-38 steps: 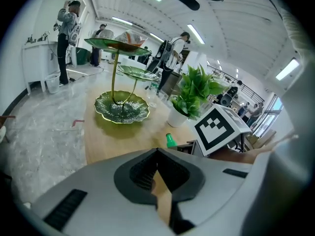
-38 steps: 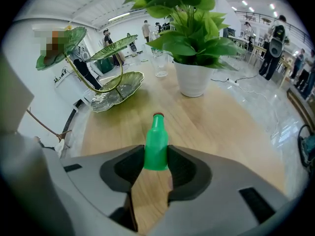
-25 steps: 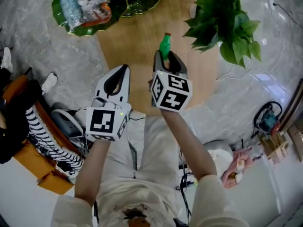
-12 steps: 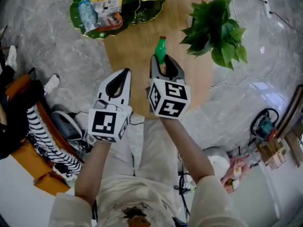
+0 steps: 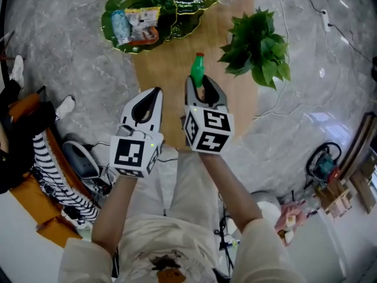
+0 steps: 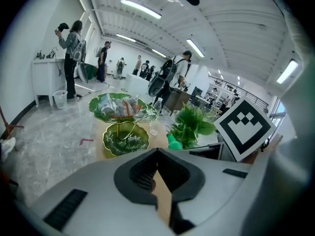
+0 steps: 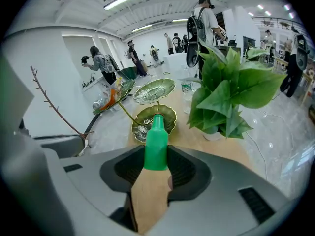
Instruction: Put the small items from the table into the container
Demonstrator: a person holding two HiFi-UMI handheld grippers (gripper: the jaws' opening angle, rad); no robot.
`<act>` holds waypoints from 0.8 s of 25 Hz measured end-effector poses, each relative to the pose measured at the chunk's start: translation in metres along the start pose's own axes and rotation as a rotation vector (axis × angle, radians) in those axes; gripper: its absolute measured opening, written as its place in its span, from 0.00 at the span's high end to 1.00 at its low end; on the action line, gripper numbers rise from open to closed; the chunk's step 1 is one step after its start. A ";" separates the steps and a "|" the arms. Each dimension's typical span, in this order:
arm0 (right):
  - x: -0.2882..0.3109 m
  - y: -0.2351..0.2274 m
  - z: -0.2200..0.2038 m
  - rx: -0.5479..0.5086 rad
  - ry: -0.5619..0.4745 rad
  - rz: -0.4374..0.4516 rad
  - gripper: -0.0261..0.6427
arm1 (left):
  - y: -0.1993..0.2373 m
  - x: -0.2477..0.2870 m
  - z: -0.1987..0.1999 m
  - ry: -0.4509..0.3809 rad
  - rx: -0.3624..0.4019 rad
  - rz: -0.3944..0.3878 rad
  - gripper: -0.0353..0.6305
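A small green bottle point(image 5: 197, 69) stands upright between the jaws of my right gripper point(image 5: 199, 81), which is shut on it above the wooden table point(image 5: 168, 63). In the right gripper view the bottle point(image 7: 156, 144) rises from the closed jaws. My left gripper point(image 5: 154, 92) hovers beside it to the left, shut and holding nothing; its tips point(image 6: 157, 150) meet. The container, a green leaf-shaped tiered dish point(image 5: 118, 5), sits at the table's far end with several snack packets in it; a lower leaf dish point(image 6: 125, 137) shows beneath.
A potted green plant point(image 5: 256, 46) stands on the table's right side, close to the bottle. A small water bottle point(image 7: 186, 87) is beyond it. An orange bag and cables point(image 5: 56, 175) lie on the floor at left. People stand in the background.
The dish and plant have slid lower in the head view, and the gap between the held bottle and the dish has shrunk. Both grippers keep their states.
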State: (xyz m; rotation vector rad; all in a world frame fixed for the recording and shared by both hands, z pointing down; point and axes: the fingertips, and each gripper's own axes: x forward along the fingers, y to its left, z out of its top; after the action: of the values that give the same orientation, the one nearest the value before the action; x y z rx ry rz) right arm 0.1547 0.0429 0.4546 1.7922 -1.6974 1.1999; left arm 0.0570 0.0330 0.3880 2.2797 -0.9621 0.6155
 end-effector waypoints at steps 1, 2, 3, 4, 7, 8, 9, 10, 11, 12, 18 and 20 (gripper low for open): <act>-0.003 0.001 0.003 -0.005 -0.005 0.002 0.73 | -0.001 -0.001 0.004 -0.004 0.002 -0.001 0.93; -0.006 0.002 0.007 -0.009 -0.010 0.004 0.73 | -0.002 -0.002 0.007 -0.009 0.003 -0.001 0.93; -0.008 0.004 0.010 -0.014 -0.017 0.007 0.73 | -0.003 -0.004 0.010 -0.014 0.004 -0.001 0.93; -0.011 0.005 0.013 -0.018 -0.023 0.009 0.73 | -0.003 -0.005 0.013 -0.018 0.004 0.000 0.93; -0.017 0.008 0.022 -0.026 -0.036 0.013 0.73 | -0.003 -0.009 0.020 -0.027 0.006 0.000 0.93; -0.018 0.010 0.025 -0.028 -0.040 0.015 0.73 | -0.003 -0.010 0.023 -0.030 0.008 0.000 0.93; -0.020 0.012 0.029 -0.034 -0.045 0.017 0.73 | -0.002 -0.011 0.026 -0.033 0.009 0.001 0.93; -0.021 0.013 0.034 -0.043 -0.051 0.020 0.73 | -0.002 -0.012 0.030 -0.038 0.010 0.001 0.93; -0.023 0.015 0.038 -0.054 -0.057 0.022 0.73 | -0.001 -0.013 0.033 -0.042 0.010 0.001 0.93; -0.025 0.017 0.043 -0.064 -0.064 0.025 0.73 | -0.001 -0.014 0.037 -0.047 0.010 0.000 0.93; -0.029 0.029 0.070 -0.103 -0.105 0.032 0.73 | 0.007 -0.019 0.053 -0.064 0.011 -0.006 0.93; -0.029 0.033 0.078 -0.100 -0.120 0.040 0.73 | 0.010 -0.021 0.057 -0.067 0.012 -0.006 0.93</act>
State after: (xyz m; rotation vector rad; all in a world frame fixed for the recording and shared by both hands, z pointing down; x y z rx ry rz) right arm 0.1507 -0.0059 0.3792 1.8109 -1.8340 1.0223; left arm 0.0469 -0.0008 0.3375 2.3257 -0.9853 0.5473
